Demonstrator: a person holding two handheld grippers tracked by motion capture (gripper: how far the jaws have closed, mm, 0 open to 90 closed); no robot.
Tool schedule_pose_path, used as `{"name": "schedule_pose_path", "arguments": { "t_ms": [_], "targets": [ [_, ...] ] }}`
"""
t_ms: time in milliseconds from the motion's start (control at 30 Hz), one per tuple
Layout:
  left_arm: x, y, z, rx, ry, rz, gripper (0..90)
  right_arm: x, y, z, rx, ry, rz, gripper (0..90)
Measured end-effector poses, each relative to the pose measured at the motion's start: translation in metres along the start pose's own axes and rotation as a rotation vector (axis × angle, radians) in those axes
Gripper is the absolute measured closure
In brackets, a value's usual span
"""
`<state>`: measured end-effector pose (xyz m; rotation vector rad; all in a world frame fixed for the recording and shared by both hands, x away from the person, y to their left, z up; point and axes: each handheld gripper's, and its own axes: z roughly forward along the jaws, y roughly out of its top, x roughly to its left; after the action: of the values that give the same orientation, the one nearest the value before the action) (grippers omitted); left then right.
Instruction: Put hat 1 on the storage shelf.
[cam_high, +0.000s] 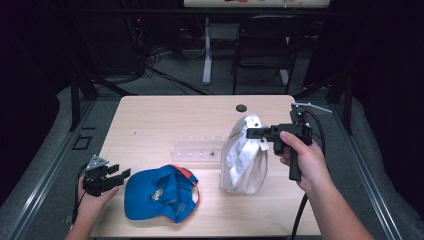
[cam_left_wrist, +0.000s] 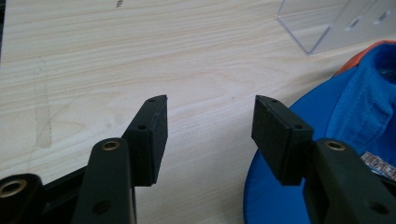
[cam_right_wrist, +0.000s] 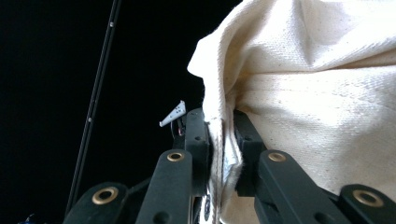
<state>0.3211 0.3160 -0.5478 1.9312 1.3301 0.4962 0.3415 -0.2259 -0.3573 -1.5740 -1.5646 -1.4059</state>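
While the right gripper (cam_high: 252, 133) pinches a seam of the cream-white cloth cap (cam_high: 244, 157), its fingers (cam_right_wrist: 198, 140) are clamped tight on the fabric edge, as the right gripper view shows. White cap hangs from that grip at roughly 3 o'clock on the pale wooden worktop (cam_high: 150, 120), its lower edge down at the wood; whether it touches, cannot tell. Right hand (cam_high: 302, 160) wraps the black handle, cable trailing down toward 6 o'clock. Left gripper (cam_high: 121, 175) sits at about 8 o'clock near the worktop's front-left corner, fingers (cam_left_wrist: 154, 135) spread apart with nothing between them, bare wood showing in the gap. Blue fabric baseball cap with orange trim (cam_high: 160, 192) lies flat at 6 o'clock, just beside the left gripper's tips, not gripped; in the left gripper view its blue brim sits under the right-side finger. Clear acrylic rack with small slots (cam_high: 197, 150) rests near the worktop's centre, between the two caps and behind them. Small dark round hole (cam_high: 241, 107) sits at 12 o'clock near the far edge.
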Motion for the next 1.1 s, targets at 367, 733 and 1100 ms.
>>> {"name": "schedule_pose_path", "arguments": {
  "t_ms": [367,733,1100],
  "targets": [
    [-0.003,0.001,0.0,0.003,0.009,0.027,45.4,0.03,0.029,0.017,-0.039,-0.015,-0.03,80.1],
    [-0.005,0.002,-0.001,-0.023,0.004,0.028,43.8,0.05,0.052,0.044,-0.041,-0.02,-0.04,80.1],
    [-0.013,0.007,-0.006,-0.045,0.0,0.044,41.6,0.051,0.068,0.076,-0.018,-0.041,-0.033,80.0]
  ]
}}
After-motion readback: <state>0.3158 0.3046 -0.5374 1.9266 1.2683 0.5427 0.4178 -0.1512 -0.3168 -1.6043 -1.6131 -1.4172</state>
